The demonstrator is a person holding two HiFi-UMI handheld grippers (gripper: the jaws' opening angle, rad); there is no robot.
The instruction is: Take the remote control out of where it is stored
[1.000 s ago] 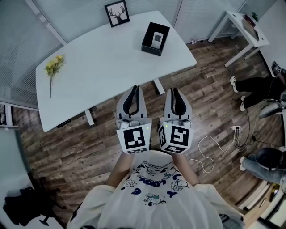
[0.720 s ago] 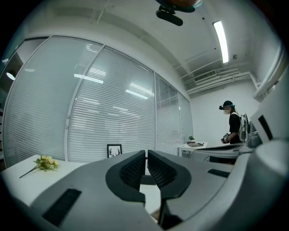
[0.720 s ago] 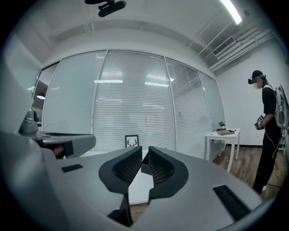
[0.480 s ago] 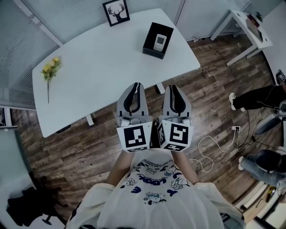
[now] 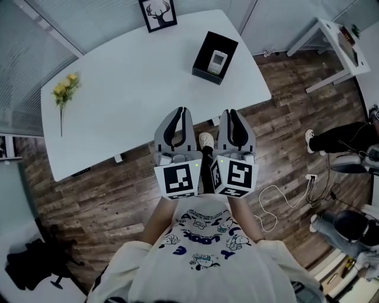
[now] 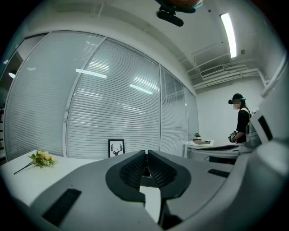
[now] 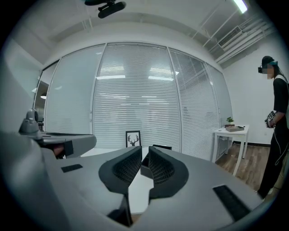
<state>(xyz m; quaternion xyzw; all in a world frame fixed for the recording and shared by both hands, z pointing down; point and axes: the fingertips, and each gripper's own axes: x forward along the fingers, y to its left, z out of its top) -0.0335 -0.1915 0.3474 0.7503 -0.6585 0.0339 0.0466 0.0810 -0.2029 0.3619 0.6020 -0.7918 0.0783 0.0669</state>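
Observation:
The remote control (image 5: 217,60) is pale and lies inside an open black box (image 5: 204,64) on the far right part of the white table (image 5: 130,89). Both grippers are held side by side in front of the table's near edge, short of the box. My left gripper (image 5: 180,112) has its jaws together with nothing in them. My right gripper (image 5: 230,113) is likewise shut and empty. In the right gripper view the black box (image 7: 161,147) shows just beyond the jaw tips. In the left gripper view the jaws (image 6: 146,154) meet over the white tabletop.
A framed deer picture (image 5: 159,13) stands at the table's far edge and yellow flowers (image 5: 64,89) lie at its left. A small white desk (image 5: 334,35) is at the right. Seated people (image 5: 340,135) and a cable (image 5: 284,198) are on the wooden floor at the right.
Both grippers and the person have moved toward the table, whose near edge now sits just ahead of the jaw tips. A shoe has come into view between the grippers.

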